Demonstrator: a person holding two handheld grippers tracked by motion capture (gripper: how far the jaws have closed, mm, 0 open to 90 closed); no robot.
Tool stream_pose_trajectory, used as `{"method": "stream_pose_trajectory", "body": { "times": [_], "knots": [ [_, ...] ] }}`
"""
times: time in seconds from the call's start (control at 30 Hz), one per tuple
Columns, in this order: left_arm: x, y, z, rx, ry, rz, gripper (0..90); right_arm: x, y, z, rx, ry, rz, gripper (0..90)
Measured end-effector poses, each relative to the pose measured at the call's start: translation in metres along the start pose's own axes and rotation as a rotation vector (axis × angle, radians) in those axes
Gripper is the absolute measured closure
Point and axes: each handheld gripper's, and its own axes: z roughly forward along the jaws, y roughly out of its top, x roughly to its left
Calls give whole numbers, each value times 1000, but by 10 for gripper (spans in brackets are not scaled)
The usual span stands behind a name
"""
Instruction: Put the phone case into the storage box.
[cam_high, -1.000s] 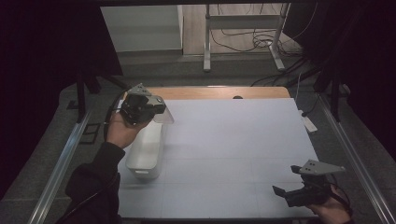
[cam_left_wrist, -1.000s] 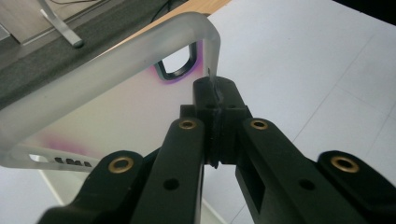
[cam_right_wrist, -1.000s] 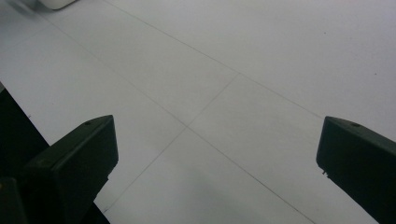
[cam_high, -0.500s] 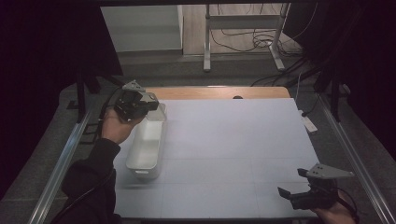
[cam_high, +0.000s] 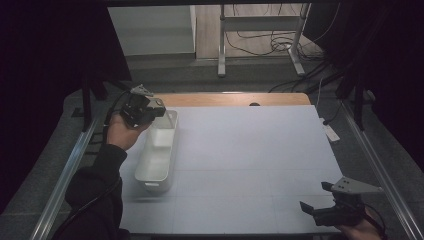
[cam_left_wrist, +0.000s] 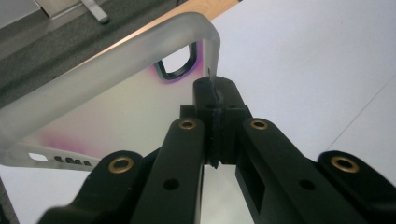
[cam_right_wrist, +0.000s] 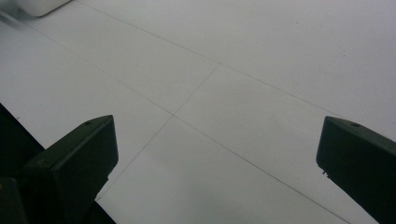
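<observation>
Frosted phone case (cam_left_wrist: 116, 93) pinched in the left claw (cam_left_wrist: 215, 100), beside tray (cam_high: 156, 170).

Looks like a lab or test room set up for recording, not a home. A worktop (cam_high: 250, 165) under a plain white gridded sheet, flanked by metal rails (cam_high: 65, 180). Dark curtains (cam_high: 50, 60) on both sides. Grey carpet behind, with loose cables (cam_high: 260, 47) trailing round the legs of a metal stand (cam_high: 222, 45). Bare of decoration or household goods.
</observation>
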Motion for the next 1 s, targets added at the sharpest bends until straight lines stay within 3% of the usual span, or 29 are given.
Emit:
{"method": "stream_pose_trajectory", "body": {
  "times": [1.0],
  "knots": [
    [23,-14,61,75,-10,-79,892,2,0,2,19,11,-20,0]
  ]
}}
